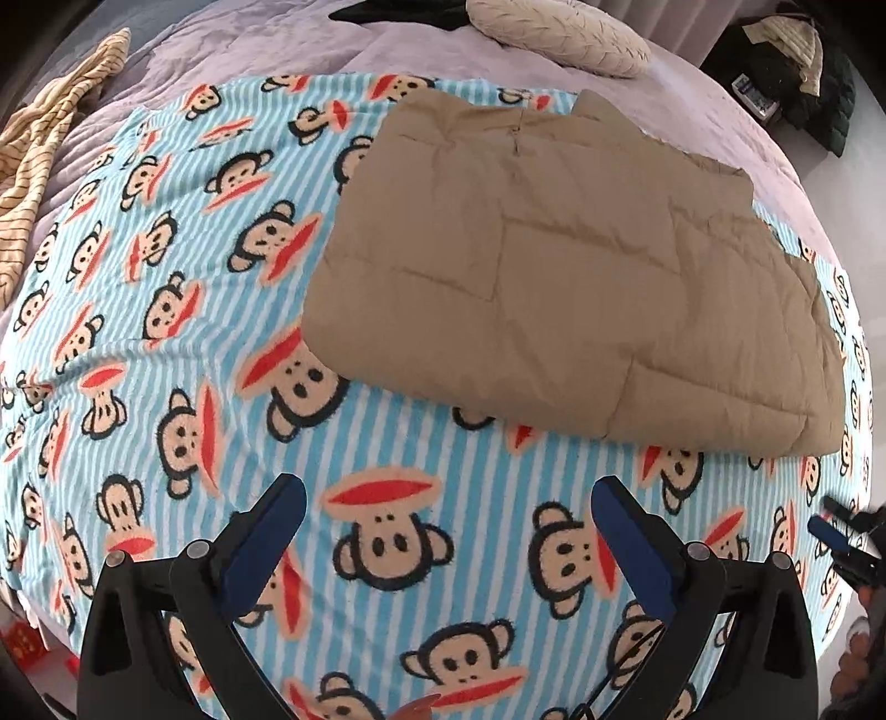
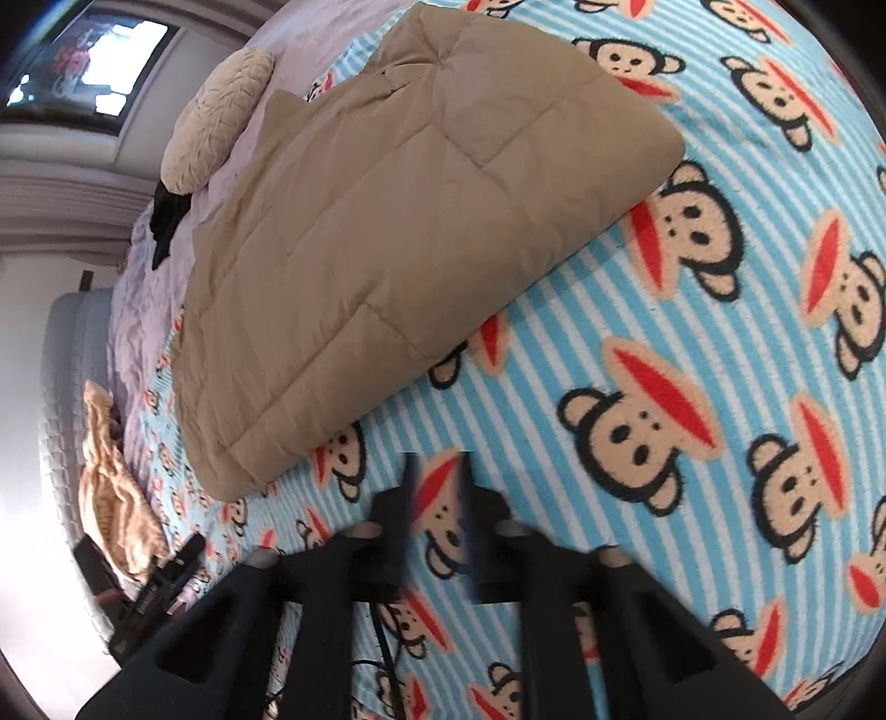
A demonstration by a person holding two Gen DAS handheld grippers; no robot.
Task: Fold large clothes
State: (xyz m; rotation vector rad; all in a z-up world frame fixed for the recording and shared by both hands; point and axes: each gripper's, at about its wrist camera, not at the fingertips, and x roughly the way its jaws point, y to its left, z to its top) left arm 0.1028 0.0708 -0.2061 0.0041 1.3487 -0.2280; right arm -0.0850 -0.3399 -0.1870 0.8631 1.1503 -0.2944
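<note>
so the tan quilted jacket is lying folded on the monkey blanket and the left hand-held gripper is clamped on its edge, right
Not quite. The tan quilted jacket does lie folded on the monkey blanket, but the left hand-held gripper is not clamped on its edge. The left wrist view shows its jaws wide open and empty, over bare blanket short of the jacket's near edge.

Monkey blanket (image 1: 221, 310), cream pillow (image 1: 559, 33), striped cloth (image 1: 33, 160)

Smooth, matt quilted cloth is being shown on the tan jacket (image 1: 576, 277); fuzzy fleece is being seen on the monkey blanket (image 1: 166, 310); the cushion (image 1: 559, 33) is looking crinkled.
</note>
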